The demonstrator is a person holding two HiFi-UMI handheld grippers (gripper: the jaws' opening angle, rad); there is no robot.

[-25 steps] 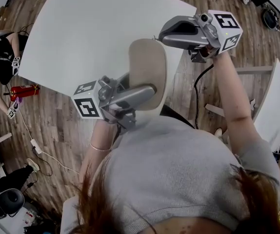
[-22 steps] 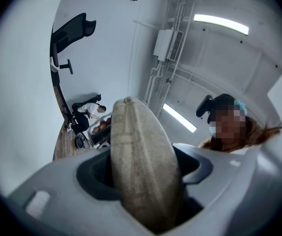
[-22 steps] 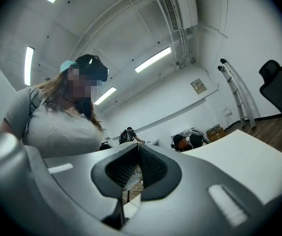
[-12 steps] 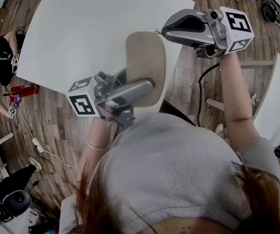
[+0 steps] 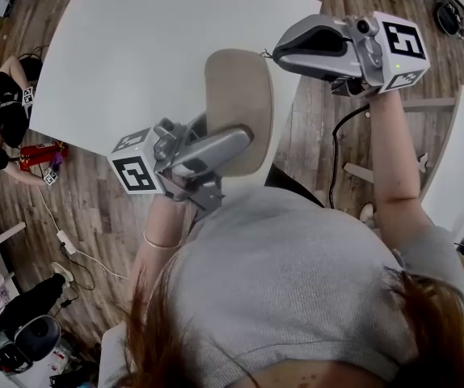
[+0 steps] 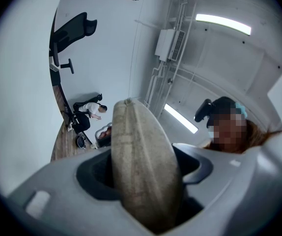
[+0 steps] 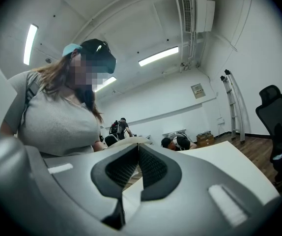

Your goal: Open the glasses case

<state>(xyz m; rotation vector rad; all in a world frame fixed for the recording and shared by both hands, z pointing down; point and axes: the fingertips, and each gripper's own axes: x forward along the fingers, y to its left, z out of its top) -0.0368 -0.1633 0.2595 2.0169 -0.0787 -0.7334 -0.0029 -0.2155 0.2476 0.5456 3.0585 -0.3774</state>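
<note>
Case (image 5: 238, 95), looks closed, is in the air over the counter's (image 5: 135, 47) near edge. Left gripper (image 5: 236, 145) tilts up, jaws clamped across the case's near end. Right gripper (image 5: 284, 48) is level, jaws closed and empty, tip just right of the case's far rim. Best bet: firm left hold, work the right tip into the seam and lever the lid without twisting the case loose.

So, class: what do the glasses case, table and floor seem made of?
Glasses case: matte beige fabric or faux suede, fuzzy woven grain. Table: smooth white, perhaps laminate; no grain. Floor: wood or wood-look planks, visible grain.
</note>
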